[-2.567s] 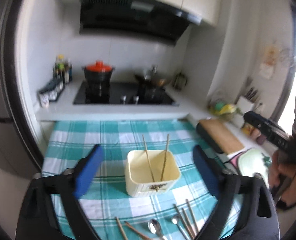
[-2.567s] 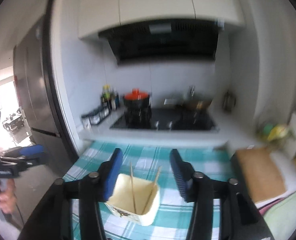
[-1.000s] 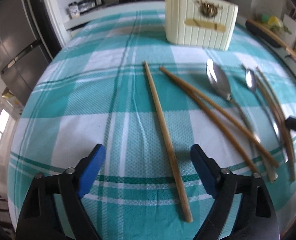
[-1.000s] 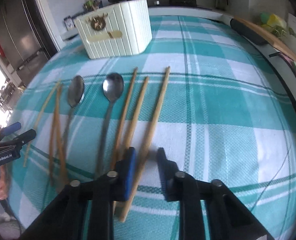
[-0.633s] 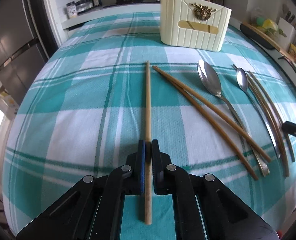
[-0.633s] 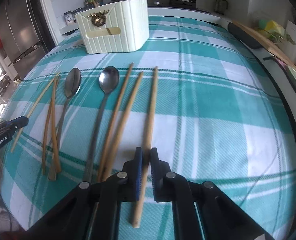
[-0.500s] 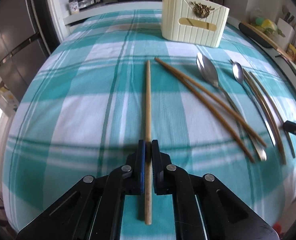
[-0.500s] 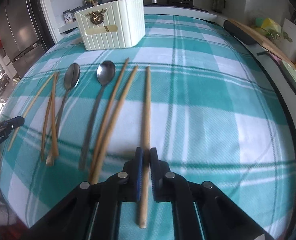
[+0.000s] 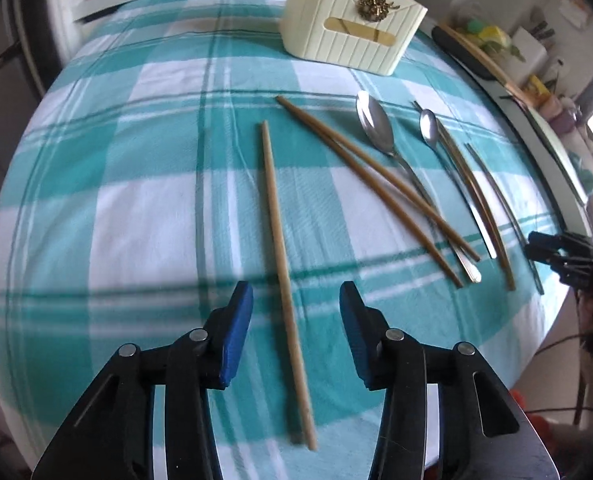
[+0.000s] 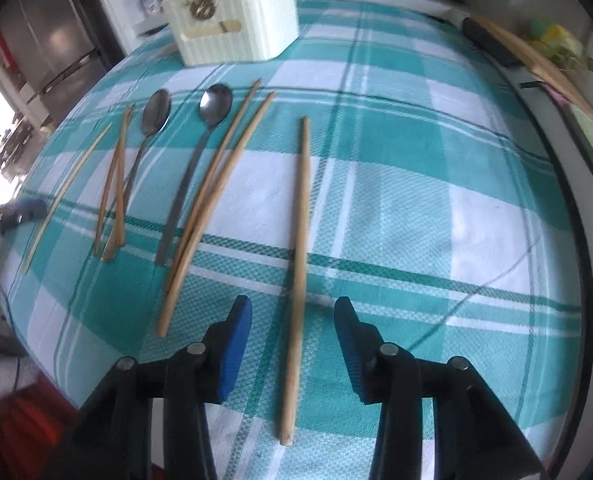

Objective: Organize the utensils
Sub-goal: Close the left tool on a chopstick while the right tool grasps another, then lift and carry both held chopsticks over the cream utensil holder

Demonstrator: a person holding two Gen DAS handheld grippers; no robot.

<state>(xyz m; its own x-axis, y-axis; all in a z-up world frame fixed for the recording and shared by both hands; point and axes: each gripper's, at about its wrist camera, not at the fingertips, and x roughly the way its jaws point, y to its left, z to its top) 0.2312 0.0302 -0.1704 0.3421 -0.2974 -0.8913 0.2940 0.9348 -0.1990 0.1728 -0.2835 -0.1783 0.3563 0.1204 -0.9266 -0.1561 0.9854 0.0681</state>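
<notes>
Left wrist view: the left gripper (image 9: 294,330), clamped a moment ago, now stands apart around a single chopstick (image 9: 280,224) lying on the desk (image 9: 116,208). Release means repositioning, not yet stowing. Its long axis runs 6 to 12 o'clock, toward the cream holder (image 9: 352,20). The right gripper (image 10: 292,338) likewise gapes over another chopstick (image 10: 302,216).

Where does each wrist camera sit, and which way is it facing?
Left wrist: on the left tool, low over the checked cloth, facing the cream holder; its open fingers flank a chopstick.
Right wrist: on the right tool, facing the same holder; open fingers flank a chopstick.
Shared: holder, cloth, two spoons.
</notes>
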